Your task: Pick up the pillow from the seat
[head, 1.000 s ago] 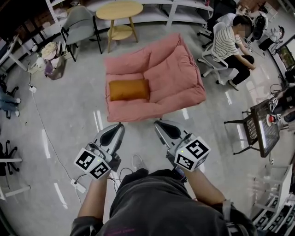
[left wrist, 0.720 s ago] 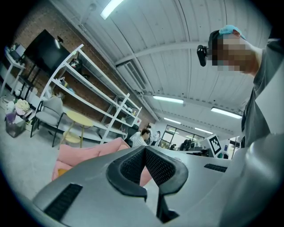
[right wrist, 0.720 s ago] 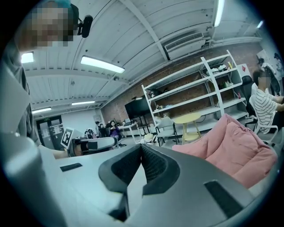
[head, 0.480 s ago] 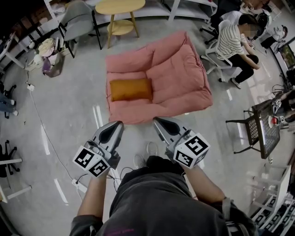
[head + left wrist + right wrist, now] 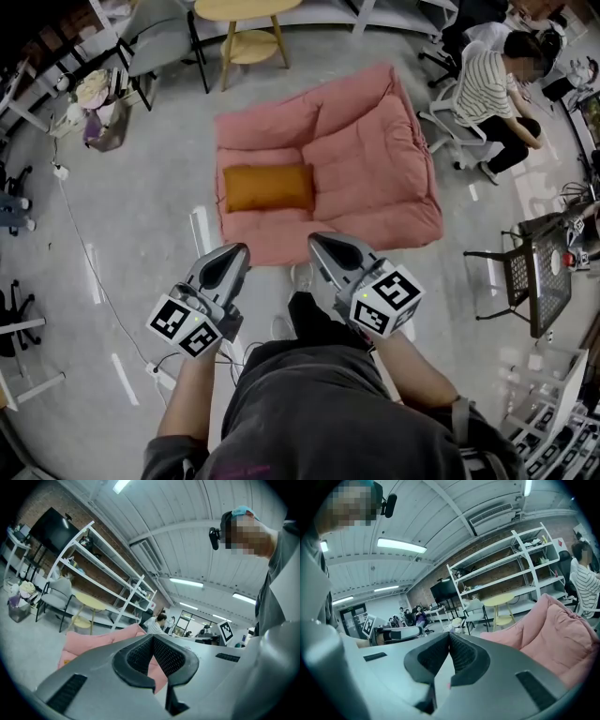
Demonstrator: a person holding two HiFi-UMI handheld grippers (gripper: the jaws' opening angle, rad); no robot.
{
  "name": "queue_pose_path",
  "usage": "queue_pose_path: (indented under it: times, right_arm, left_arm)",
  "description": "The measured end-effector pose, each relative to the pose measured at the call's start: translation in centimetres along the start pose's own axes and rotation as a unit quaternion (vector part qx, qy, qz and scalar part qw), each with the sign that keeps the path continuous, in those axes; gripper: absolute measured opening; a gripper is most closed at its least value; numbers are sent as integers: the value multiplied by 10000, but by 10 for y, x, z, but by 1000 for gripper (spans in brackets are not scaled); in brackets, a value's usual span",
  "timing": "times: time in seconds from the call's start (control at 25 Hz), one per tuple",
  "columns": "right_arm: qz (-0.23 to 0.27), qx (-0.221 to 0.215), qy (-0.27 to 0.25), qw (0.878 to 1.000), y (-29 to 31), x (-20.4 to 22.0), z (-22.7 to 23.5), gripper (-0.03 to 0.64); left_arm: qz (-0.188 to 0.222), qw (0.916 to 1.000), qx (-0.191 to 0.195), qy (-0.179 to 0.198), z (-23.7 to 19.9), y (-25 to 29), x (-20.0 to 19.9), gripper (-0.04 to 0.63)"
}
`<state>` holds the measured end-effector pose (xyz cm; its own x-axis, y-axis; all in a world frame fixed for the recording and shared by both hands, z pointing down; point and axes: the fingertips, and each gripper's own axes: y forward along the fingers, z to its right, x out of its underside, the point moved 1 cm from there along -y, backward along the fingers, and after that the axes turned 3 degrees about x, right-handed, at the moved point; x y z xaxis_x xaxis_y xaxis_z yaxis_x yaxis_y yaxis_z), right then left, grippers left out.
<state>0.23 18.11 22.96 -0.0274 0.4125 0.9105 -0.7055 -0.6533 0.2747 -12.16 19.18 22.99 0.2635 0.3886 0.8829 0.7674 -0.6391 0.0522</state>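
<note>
On the left part of the pink seat point(image 5: 375, 150) lies the orange pillow point(image 5: 268, 187). Just in front of the seat, the left gripper point(image 5: 236, 253) and the right gripper point(image 5: 321, 242) hang side by side. Both have jaws closed on nothing and are apart from the pillow.

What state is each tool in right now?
Left tool: closed, holding nothing.
Right tool: closed, holding nothing.
</note>
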Motion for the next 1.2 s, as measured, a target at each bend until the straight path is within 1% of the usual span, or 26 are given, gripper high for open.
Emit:
queue_pose_path:
  times: [0.2,0.36,0.6,0.72,0.92,1.2]
  right_arm:
    - [-84,-100,21,9999,26,-13,44,11]
    - [-191,-205,73,9996,49,-21,81,11]
    - [-359,-265,208,9988,85,-19,141,11]
    - [-485,-258,278,9981,102,-8,166,11]
    - [-702,-130,369,9968,135,12,206,11]
    - [-946,152,655,9932,179,69,260,12]
  left_arm:
    - [-66,9999,-132,-29,-25,42,-7,-2]
    - [-130,9994,-314,-92,-51,73,-12,-2]
    - [-258,9980,-561,-136,-92,120,-11,-2]
    - [-386,9968,-671,-203,-114,135,-1,-2]
    - [-605,9940,-832,-367,-157,154,19,-2]
    - [-972,9881,-1048,-574,-234,166,71,0]
